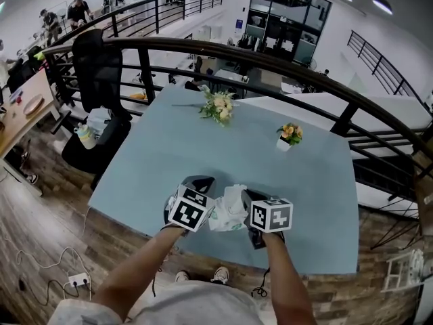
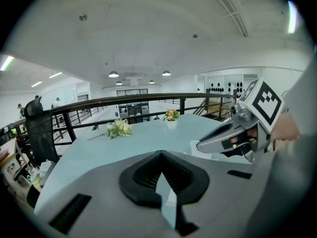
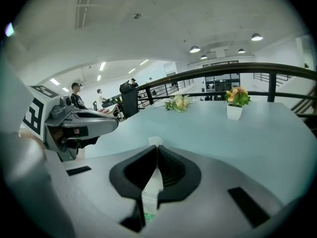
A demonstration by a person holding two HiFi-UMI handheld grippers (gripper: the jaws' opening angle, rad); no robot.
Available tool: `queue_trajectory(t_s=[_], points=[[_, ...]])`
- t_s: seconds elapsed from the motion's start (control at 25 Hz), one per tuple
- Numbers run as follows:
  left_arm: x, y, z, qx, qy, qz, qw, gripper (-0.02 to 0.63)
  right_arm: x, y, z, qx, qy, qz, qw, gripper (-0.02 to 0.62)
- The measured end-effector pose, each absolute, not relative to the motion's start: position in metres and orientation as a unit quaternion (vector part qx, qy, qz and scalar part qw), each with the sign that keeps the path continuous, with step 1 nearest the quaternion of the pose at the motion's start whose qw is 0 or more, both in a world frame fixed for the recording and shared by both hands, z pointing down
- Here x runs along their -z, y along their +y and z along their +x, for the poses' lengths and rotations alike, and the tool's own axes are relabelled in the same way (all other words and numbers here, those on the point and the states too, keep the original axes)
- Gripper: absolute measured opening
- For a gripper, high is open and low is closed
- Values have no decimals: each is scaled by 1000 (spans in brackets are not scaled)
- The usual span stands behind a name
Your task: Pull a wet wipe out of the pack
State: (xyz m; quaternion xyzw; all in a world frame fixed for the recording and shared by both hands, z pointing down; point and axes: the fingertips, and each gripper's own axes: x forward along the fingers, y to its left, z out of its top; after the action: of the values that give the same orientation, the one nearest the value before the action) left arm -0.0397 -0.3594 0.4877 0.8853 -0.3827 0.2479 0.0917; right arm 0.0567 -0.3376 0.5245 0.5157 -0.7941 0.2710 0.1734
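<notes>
The wet wipe pack (image 1: 229,212) is a soft white bundle with green print, held just above the front of the pale blue table (image 1: 169,154), between my two grippers. My right gripper (image 1: 245,195) is shut on it. In the right gripper view the pack (image 3: 151,195) fills the slit between the pads and a white corner pokes out past the tips. My left gripper (image 1: 201,180) sits close on the pack's left with its jaws shut and nothing visibly pinched. In the left gripper view only a pale sliver shows behind the left gripper's (image 2: 161,152) tips.
A loose bunch of flowers (image 1: 218,105) lies at the table's far side and a small potted plant (image 1: 289,135) stands to the right. A dark railing (image 1: 270,59) runs behind the table. A black office chair (image 1: 98,66) stands at the left.
</notes>
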Motion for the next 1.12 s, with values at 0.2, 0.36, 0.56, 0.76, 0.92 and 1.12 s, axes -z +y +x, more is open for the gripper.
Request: queue_trajectory(t_s=[0.2,0.36,0.56,0.76,0.92,1.12], points=[[-485,-362,-42,-244,-388,885,89,-6,-518,-341,57,-263,-797,517,167,11],[-479,-362,-42,-242,-390,884,86,-6,-509,-342,56,-255,-800,519,163,11],[-473,-365,-43,-237,-395,884,84,-6,-500,-347,58,-249,-802,522,153,11],[-471,-367,-44,-236,-398,883,82,-6,-494,-349,58,-242,-803,524,148,11],[-467,-371,-44,-232,-399,883,78,-6,-487,-353,60,-232,-803,531,141,11],[-463,-375,-47,-228,-402,884,76,-6,-478,-357,61,-221,-803,536,136,11]])
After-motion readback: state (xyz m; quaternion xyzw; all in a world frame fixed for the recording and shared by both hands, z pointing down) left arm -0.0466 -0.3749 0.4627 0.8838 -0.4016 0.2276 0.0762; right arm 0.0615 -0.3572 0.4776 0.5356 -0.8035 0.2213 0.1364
